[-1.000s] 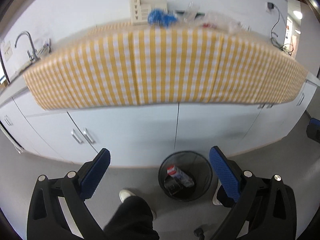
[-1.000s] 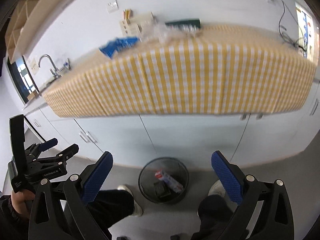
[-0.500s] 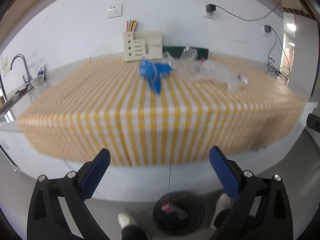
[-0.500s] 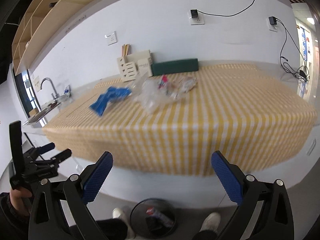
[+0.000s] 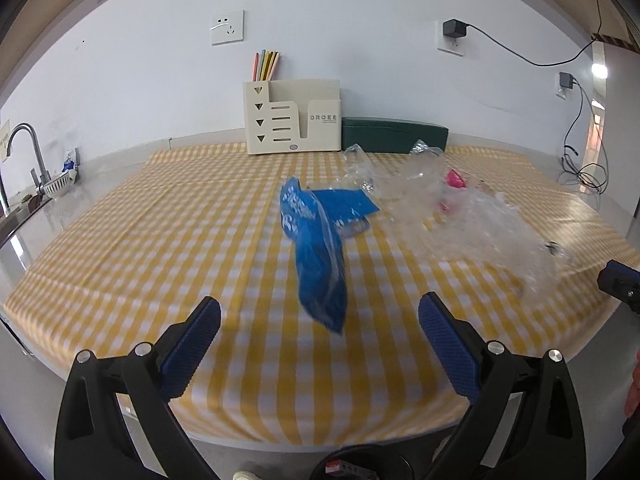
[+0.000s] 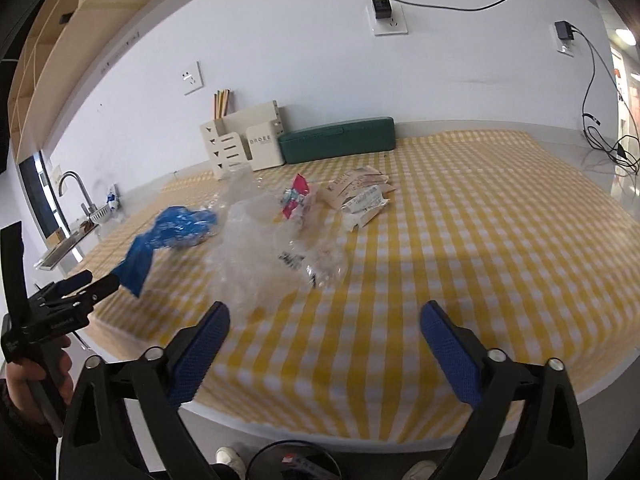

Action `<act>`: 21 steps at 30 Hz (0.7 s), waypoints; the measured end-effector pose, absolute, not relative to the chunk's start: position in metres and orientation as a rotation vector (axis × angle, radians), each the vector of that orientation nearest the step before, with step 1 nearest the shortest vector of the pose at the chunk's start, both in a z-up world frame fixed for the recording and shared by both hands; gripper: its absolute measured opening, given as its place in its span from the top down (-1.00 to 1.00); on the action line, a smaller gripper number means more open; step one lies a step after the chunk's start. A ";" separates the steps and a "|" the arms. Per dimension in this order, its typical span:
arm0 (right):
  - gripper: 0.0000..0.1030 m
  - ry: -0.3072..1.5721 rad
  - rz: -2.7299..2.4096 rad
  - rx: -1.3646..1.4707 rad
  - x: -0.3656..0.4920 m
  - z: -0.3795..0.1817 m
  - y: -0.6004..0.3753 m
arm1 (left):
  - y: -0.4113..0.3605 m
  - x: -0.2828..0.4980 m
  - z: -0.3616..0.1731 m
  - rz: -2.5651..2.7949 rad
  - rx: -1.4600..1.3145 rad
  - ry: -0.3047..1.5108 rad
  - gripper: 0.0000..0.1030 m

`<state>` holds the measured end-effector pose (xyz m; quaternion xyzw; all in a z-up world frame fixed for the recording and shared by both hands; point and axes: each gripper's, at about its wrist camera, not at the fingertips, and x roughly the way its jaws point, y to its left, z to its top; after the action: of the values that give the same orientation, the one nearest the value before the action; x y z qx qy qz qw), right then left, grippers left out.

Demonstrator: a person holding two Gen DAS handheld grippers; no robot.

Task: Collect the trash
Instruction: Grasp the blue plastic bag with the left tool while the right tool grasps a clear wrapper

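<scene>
A blue plastic wrapper (image 5: 316,248) lies on the yellow checked tablecloth (image 5: 160,248), straight ahead of my open, empty left gripper (image 5: 320,320). Crumpled clear plastic (image 5: 460,216) with a pink scrap (image 5: 454,179) lies to its right. In the right wrist view the blue wrapper (image 6: 168,240) is at left, the clear plastic (image 6: 272,256) is ahead of my open, empty right gripper (image 6: 324,320), and a red wrapper (image 6: 295,196) and beige packets (image 6: 360,196) lie beyond. The black mesh bin (image 5: 360,464) stands on the floor below the table edge.
A cream desk organiser (image 5: 292,120) and a dark green case (image 5: 394,136) stand against the back wall. A sink with a tap (image 5: 24,152) is at the left. Cables (image 6: 600,140) hang at the right. The left gripper shows in the right wrist view (image 6: 72,292).
Both grippers have risen from floor level by the bin up to the table top and moved toward the trash. Both stay open and empty.
</scene>
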<state>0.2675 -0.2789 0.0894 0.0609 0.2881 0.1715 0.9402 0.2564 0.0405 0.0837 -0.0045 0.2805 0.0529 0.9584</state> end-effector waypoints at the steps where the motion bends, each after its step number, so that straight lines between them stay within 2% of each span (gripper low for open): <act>1: -0.67 0.594 0.350 0.121 0.276 0.087 -0.277 | 0.043 0.263 0.083 0.111 -0.008 0.572 -0.91; 5: -0.64 0.623 0.354 0.139 0.301 0.080 -0.274 | 0.049 0.284 0.082 0.106 -0.024 0.579 -0.91; 7: -0.56 0.648 0.364 0.166 0.312 0.075 -0.272 | 0.050 0.293 0.080 0.111 -0.016 0.582 -0.90; 13: -0.11 0.697 0.399 0.249 0.330 0.065 -0.271 | 0.046 0.305 0.078 0.099 0.037 0.578 -0.68; 15: -0.03 0.692 0.395 0.262 0.331 0.066 -0.272 | 0.045 0.306 0.077 0.108 0.061 0.580 -0.48; 17: 0.27 0.682 0.403 0.260 0.331 0.070 -0.270 | 0.045 0.309 0.076 0.104 0.070 0.595 -0.17; 19: 0.42 0.683 0.421 0.268 0.331 0.072 -0.269 | 0.047 0.310 0.075 0.104 0.064 0.605 0.00; 21: 0.53 0.680 0.431 0.269 0.331 0.075 -0.269 | 0.049 0.309 0.075 0.108 0.052 0.602 0.31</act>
<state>0.3307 -0.2692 0.0746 0.1306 0.3299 0.2089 0.9113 0.3093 0.0492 0.0749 0.0255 0.2963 0.0532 0.9533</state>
